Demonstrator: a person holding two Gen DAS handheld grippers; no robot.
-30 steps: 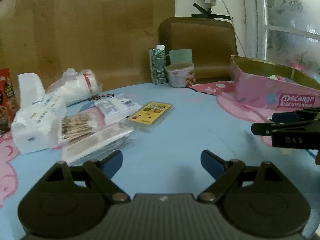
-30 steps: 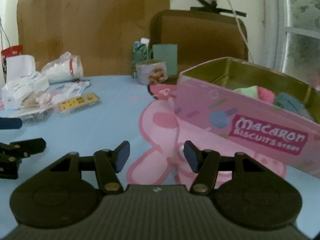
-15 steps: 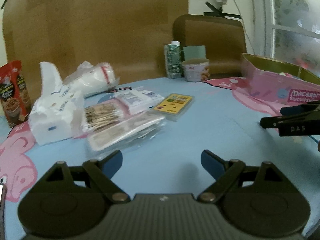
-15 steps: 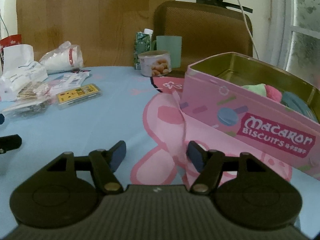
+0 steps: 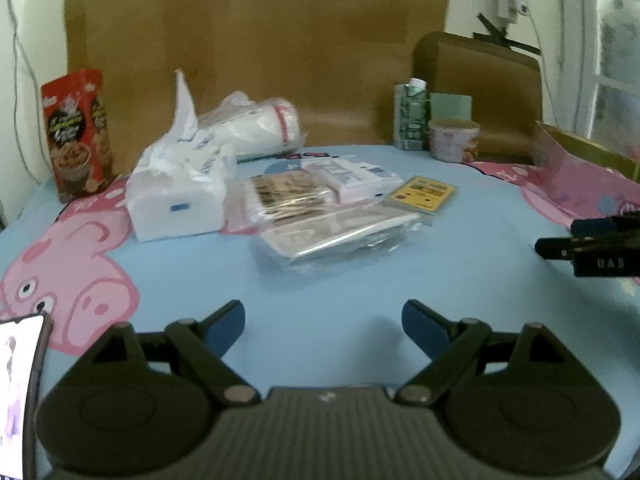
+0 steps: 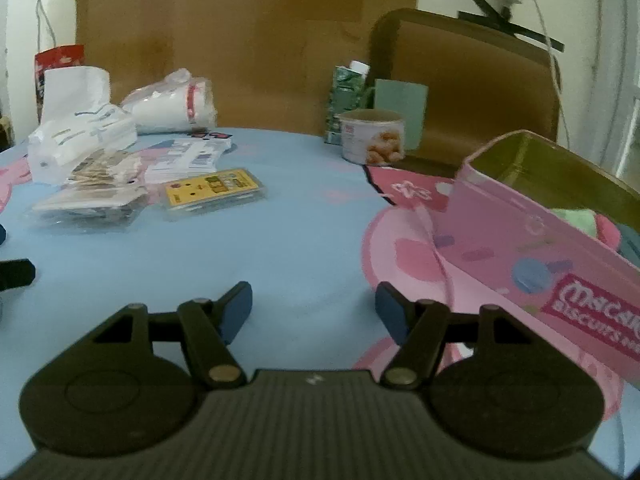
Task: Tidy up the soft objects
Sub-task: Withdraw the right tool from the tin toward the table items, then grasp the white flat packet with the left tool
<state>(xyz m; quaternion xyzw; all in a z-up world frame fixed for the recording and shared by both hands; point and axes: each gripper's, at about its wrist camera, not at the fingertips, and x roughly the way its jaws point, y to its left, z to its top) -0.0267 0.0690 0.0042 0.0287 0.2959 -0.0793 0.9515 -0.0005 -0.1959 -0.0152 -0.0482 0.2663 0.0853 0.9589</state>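
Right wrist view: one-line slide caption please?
Open right gripper above the blue tablecloth, beside the pink biscuit tin.

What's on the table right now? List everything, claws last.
tin: 1, pink, right side, open, soft items inside
soft items: green, pink, grey-blue, in tin; count unclear
tissue pack: 1, white, left
cup sleeve: 1, white, bagged, lying behind tissues
clear packets: several, centre pile
yellow card: 1, beside pile
red box: 1, upright, far left
carton: 1, green, back
tub: 1, beside carton
left claw: open, empty
right claw: open, empty
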